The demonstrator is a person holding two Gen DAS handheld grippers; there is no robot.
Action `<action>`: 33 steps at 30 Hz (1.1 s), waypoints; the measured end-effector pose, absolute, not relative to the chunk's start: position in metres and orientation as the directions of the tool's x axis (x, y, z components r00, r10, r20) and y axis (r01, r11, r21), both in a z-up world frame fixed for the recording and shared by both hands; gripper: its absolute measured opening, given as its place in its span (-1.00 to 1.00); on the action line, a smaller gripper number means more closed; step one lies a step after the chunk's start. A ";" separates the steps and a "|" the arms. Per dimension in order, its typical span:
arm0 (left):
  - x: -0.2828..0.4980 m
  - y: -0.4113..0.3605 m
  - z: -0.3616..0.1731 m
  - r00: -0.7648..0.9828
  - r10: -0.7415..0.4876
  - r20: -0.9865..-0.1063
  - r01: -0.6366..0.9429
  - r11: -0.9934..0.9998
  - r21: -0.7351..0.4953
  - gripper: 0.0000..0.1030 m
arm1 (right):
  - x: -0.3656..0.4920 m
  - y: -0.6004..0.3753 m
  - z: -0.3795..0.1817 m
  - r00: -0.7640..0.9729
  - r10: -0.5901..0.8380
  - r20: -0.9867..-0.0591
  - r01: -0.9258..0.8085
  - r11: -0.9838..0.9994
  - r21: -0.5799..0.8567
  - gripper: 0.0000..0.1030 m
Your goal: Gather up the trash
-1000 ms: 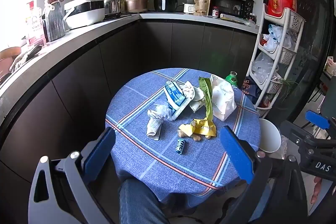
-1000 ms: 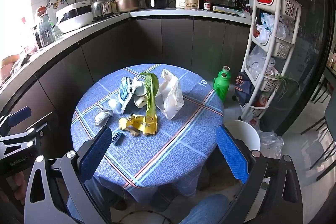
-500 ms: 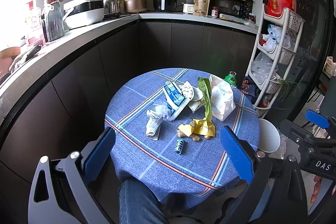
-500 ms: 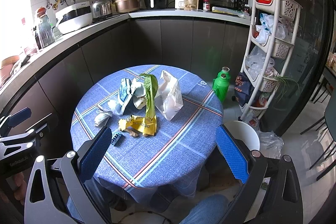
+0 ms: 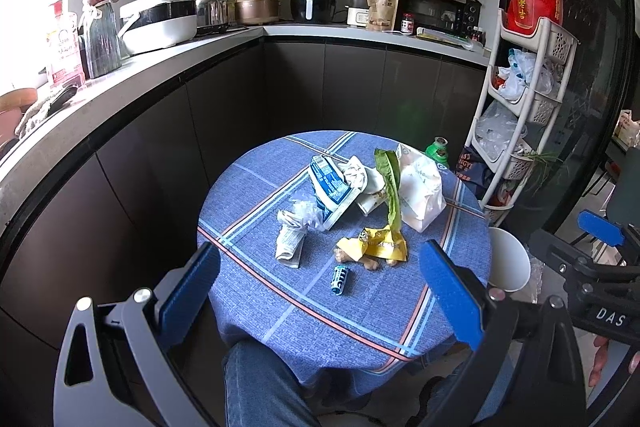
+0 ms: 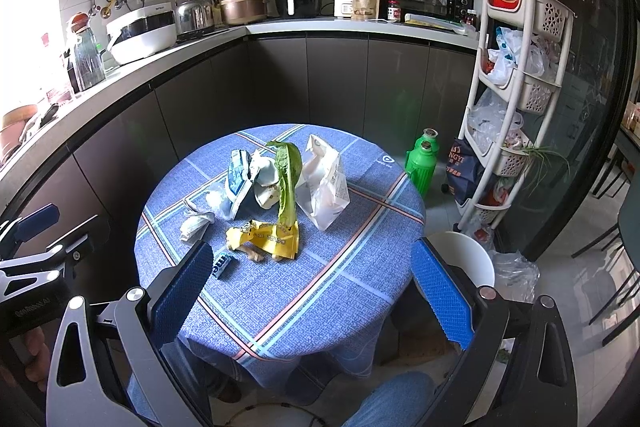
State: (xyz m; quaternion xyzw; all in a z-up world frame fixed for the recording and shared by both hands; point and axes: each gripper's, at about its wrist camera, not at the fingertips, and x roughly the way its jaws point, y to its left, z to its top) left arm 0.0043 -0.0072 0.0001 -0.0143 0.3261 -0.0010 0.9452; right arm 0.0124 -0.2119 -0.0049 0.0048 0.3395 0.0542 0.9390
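Note:
Trash lies on a round table with a blue plaid cloth [image 5: 280, 307] [image 6: 320, 287]: a white paper bag [image 5: 420, 191] [image 6: 324, 183], a green leaf [image 5: 390, 183] [image 6: 288, 179], a yellow wrapper [image 5: 378, 245] [image 6: 268, 237], a blue-white carton [image 5: 330, 187] [image 6: 238, 173], crumpled paper [image 5: 290, 239] [image 6: 194, 225] and a small blue roll [image 5: 340, 279] [image 6: 222, 265]. My left gripper [image 5: 320, 295] and right gripper [image 6: 312, 291] are both open and empty, held above the table's near edge, apart from the trash.
A white bin [image 5: 508, 259] [image 6: 464, 255] stands on the floor right of the table. A green thermos [image 6: 420, 163] and a white storage rack [image 6: 516, 87] stand beyond it. Dark cabinets and a cluttered counter [image 5: 160, 55] wrap around behind the table.
Both views have shifted very slightly. The trash has not moved and both grippers stay open.

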 end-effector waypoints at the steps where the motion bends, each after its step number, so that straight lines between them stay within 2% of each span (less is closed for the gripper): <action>1: 0.004 -0.006 0.000 0.787 -0.013 -0.617 -0.006 1.000 -0.029 0.93 | 0.013 -0.212 -0.004 0.764 0.105 -0.637 -0.098 0.994 0.046 0.84; 33: 0.000 -0.007 0.003 0.787 -0.015 -0.617 -0.006 0.999 -0.033 0.93 | 0.014 -0.213 0.001 0.763 0.104 -0.638 -0.097 0.994 0.047 0.84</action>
